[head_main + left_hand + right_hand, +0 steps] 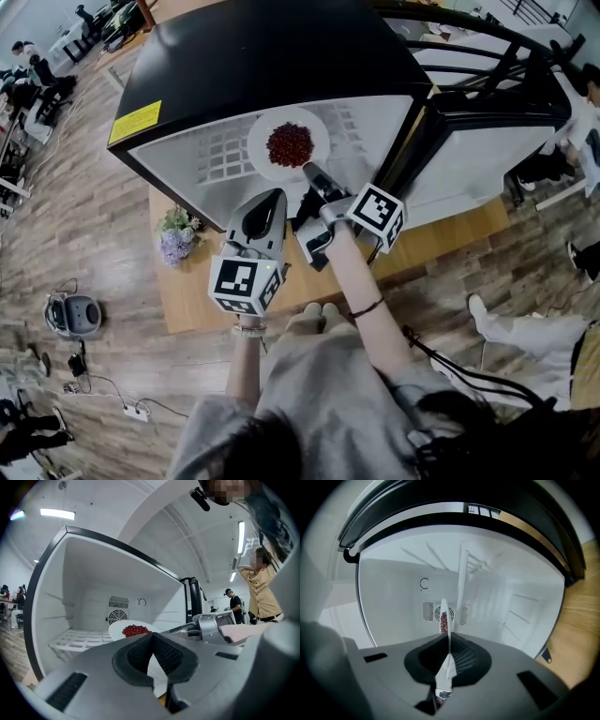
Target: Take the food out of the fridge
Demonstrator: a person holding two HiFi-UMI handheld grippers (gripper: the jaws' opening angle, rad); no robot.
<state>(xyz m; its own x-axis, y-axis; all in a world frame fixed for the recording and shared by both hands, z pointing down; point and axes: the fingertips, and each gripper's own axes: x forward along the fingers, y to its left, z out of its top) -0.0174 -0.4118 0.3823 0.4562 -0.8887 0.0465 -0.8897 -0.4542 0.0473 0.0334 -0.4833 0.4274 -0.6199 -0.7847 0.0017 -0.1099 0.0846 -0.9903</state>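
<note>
Head view, looking steeply down: an open white fridge [262,56] fills the upper middle of the frame. Inside it, on a wire shelf [220,150], sits a white plate [262,157] with a heap of red food [290,143].

The right gripper [307,170] reaches up from the lower middle of the frame, and its jaws pinch the plate's near rim. In the right gripper view the plate [445,606] runs as a thin white edge straight up from between the closed pads [461,656], with the food [444,620] just beyond. The gripper seems to be turned on its side, one jaw above the rim and one below.

The left gripper [277,195] hangs just outside the fridge, to the lower left of the plate. Its jaws are pressed together on nothing.

The whole plate lies beyond the right jaws, deeper in the fridge. Taking it out likely means pulling it level and straight back toward the bottom of the frame.
</note>
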